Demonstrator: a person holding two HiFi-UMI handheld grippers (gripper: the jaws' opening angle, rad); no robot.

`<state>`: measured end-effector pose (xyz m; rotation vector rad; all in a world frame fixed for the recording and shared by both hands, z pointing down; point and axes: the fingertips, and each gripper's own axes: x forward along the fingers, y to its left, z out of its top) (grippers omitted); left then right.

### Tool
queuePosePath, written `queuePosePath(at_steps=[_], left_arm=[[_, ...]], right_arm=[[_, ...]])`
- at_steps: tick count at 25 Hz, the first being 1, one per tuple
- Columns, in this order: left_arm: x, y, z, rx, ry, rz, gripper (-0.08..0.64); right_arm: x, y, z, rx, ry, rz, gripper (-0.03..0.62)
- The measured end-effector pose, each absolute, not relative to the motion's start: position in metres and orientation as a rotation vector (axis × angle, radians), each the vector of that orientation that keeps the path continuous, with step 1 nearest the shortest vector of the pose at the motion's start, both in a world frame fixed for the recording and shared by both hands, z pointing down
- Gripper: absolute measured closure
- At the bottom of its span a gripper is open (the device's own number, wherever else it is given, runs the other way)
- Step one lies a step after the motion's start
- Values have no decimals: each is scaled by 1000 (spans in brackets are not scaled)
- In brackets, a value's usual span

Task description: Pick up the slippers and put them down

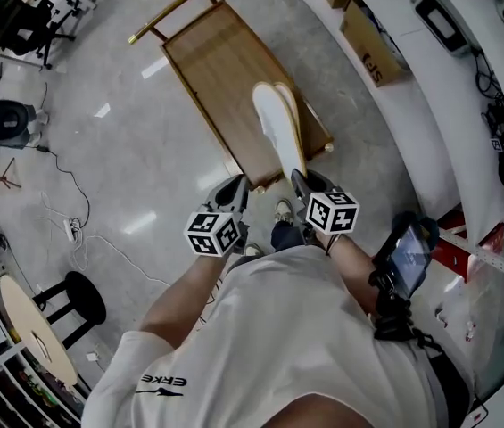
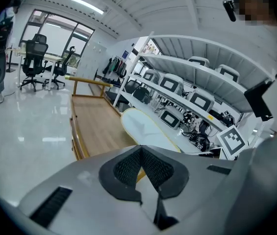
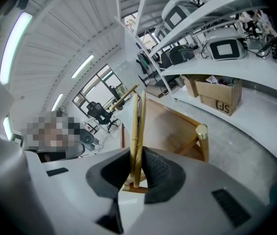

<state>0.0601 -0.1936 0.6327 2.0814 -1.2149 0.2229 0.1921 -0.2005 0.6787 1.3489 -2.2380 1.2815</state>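
Slippers (image 1: 276, 119) pinched in right gripper (image 1: 301, 185), above wooden platform (image 1: 211, 61), left gripper (image 1: 234, 188) closed

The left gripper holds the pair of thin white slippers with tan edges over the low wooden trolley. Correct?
No. The right gripper holds the pair of thin white slippers with tan edges over the low wooden trolley, as the right gripper view shows; the left gripper is shut on nothing.

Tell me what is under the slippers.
The wooden trolley lies beneath the slippers, which the right gripper clamps; the deck patch directly below them is covered.
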Motion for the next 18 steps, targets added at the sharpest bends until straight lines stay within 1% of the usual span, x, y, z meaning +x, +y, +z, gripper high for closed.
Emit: queuePosePath(at_steps=[10,18], left_arm=[[30,-190,577,2121,-1295,39,557],[5,-174,532,2163,-1324,-105,557]], right_arm=[[172,-197,586,1409,-2425,1172,529],[155,-177,525,1454,-2547,1145,529]])
